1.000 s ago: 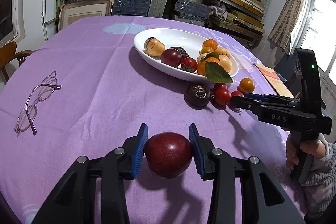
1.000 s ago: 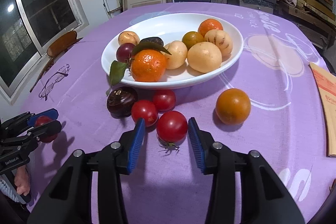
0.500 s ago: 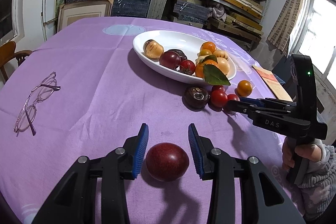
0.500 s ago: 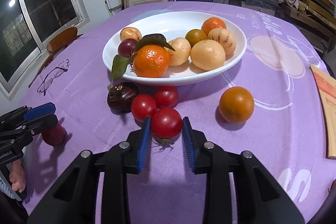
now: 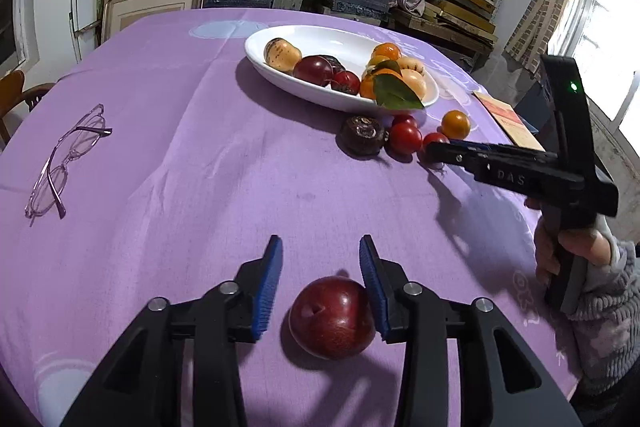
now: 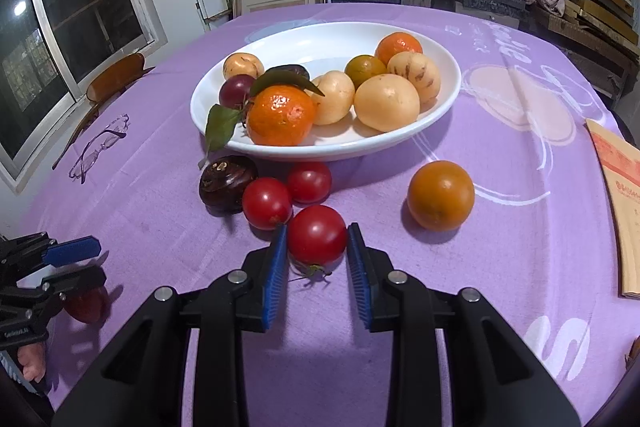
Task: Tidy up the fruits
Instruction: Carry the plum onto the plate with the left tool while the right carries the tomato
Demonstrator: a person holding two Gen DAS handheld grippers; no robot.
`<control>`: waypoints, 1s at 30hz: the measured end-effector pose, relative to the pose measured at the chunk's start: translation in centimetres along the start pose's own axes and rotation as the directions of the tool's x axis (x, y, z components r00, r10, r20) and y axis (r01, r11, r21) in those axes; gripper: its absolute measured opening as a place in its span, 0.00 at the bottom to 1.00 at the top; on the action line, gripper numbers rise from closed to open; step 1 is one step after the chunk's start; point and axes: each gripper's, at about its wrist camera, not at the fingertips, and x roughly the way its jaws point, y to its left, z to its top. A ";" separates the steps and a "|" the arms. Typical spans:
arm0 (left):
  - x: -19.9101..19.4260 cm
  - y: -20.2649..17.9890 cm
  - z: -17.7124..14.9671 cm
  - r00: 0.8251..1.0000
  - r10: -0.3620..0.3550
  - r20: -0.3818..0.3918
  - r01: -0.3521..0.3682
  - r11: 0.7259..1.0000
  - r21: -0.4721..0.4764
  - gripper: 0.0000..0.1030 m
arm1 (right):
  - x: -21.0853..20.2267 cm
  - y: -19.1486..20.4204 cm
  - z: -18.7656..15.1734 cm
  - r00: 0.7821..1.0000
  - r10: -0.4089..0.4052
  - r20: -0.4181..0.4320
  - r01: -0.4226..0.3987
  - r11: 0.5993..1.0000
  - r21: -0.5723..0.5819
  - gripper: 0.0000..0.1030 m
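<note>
Red and round with no long axis to speak of, the tomato (image 6: 317, 235) is sitting stem-down on the purple tablecloth (image 6: 500, 267) just below the white bowl (image 6: 448, 99), now clamped between the right gripper (image 6: 317, 247) pads, which stood wide apart a second ago. Beside it, the left gripper (image 5: 320, 267) has just been opening, standing loose around the dark red plum (image 5: 332, 317), dimple facing up-left, which it was squeezing earlier.

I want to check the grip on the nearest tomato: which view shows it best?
The right wrist view: the tomato sits close, pinched between the right tongs' blue pads. In the left wrist view it is small and far off, mostly hidden behind those tongs' tips.
</note>
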 end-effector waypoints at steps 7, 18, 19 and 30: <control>-1.2 -0.9 -3.1 0.999 0.021 -0.026 -0.019 0.998 0.059 0.40 | -0.1 -0.2 0.1 1.000 0.005 -0.002 -0.005 1.000 0.003 0.29; -3.1 0.0 -5.2 0.999 -0.029 -0.015 0.030 0.999 0.020 0.39 | -0.6 0.1 0.2 1.000 0.002 0.022 -0.002 1.000 0.005 0.29; -3.1 0.0 -5.0 1.000 -0.020 -0.001 0.020 1.000 0.019 0.39 | -0.9 0.2 0.2 0.999 -0.003 0.032 0.003 1.000 0.004 0.29; -1.8 -0.8 4.9 0.985 0.037 0.168 -0.055 0.993 0.101 0.39 | -3.1 -0.9 0.9 0.994 -0.011 0.110 0.006 0.999 0.047 0.29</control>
